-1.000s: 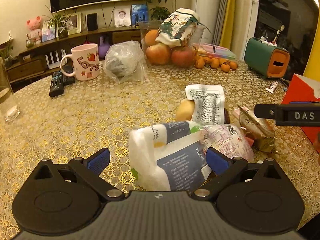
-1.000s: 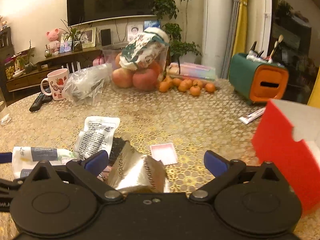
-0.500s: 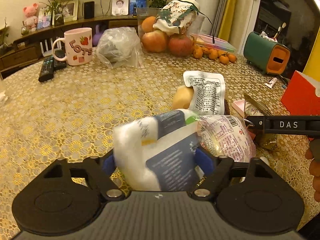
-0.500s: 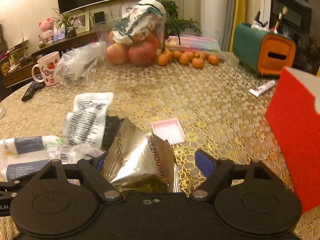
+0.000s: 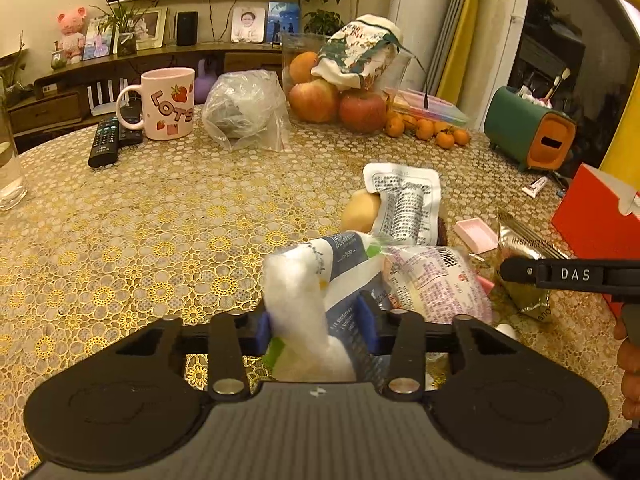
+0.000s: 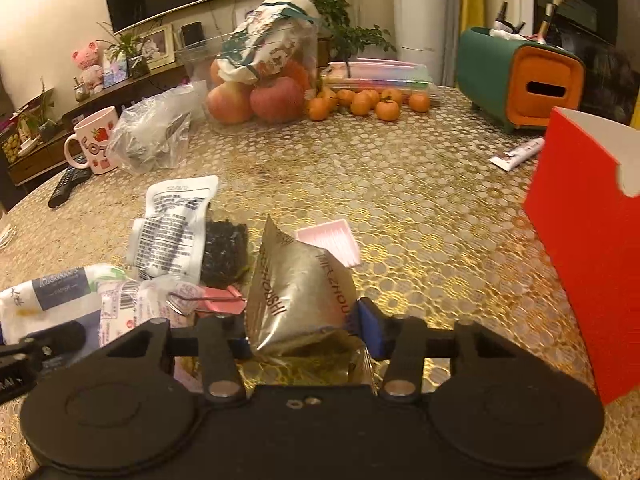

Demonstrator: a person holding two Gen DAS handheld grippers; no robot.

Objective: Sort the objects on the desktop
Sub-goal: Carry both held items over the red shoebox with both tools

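My left gripper (image 5: 316, 326) is shut on a white and blue tissue pack (image 5: 316, 280), squeezing its near end and holding it just above the table. My right gripper (image 6: 306, 330) is shut on a silver foil snack packet (image 6: 298, 284), which stands up between the blue pads. That foil packet (image 5: 524, 264) also shows at the right of the left wrist view, behind the right gripper's finger. A pink printed packet (image 5: 432, 284), a white sachet (image 5: 406, 204) and a pink clip (image 6: 218, 300) lie between the two grippers.
An open red box (image 6: 588, 240) stands at the right. A pink tray (image 6: 332, 240) lies behind the foil packet. Further back are a mug (image 5: 168, 104), remotes (image 5: 106, 142), a plastic bag (image 5: 244, 110), a fruit container (image 5: 344, 84), oranges (image 6: 364, 102) and a green organiser (image 5: 528, 128).
Both grippers went from open to shut: the left closed on the tissue pack, the right on the foil packet. Both packs are pinched and slightly raised.
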